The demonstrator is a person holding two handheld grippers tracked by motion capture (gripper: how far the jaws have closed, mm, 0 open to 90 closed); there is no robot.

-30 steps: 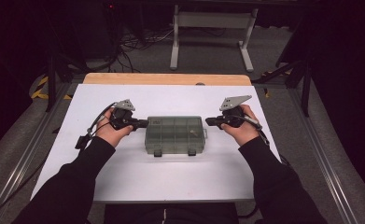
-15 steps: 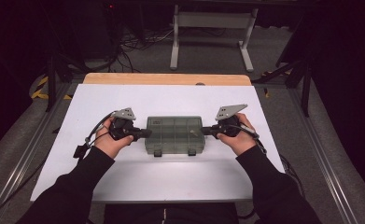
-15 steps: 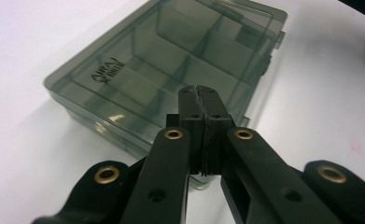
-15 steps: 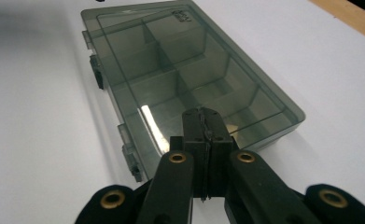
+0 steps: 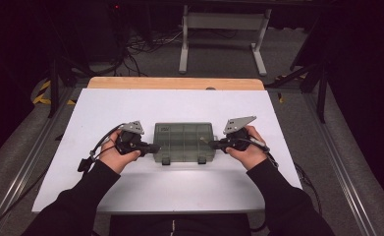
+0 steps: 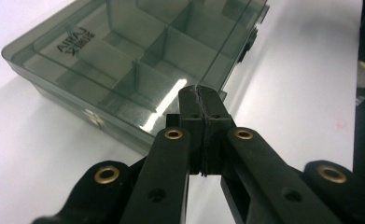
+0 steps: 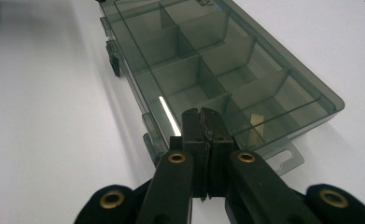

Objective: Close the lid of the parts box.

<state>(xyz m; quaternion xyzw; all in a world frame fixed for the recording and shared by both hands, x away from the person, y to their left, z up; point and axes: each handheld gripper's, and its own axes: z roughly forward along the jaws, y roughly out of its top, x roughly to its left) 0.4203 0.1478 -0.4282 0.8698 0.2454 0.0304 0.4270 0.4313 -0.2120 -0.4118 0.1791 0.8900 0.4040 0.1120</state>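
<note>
High view: bright white table (image 5: 130,113) lit from above, surroundings dark, picture soft and grainy. Gripper views: table washed out near white, bright streak of glare on clear box (image 6: 124,51) lid, soft shadow beside box, black jaws in foreground slightly blurred, far corners dim.

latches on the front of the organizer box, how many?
2. Both on the near edge of the smoky plastic box: left latch and right latch. None seems hidden.
</note>
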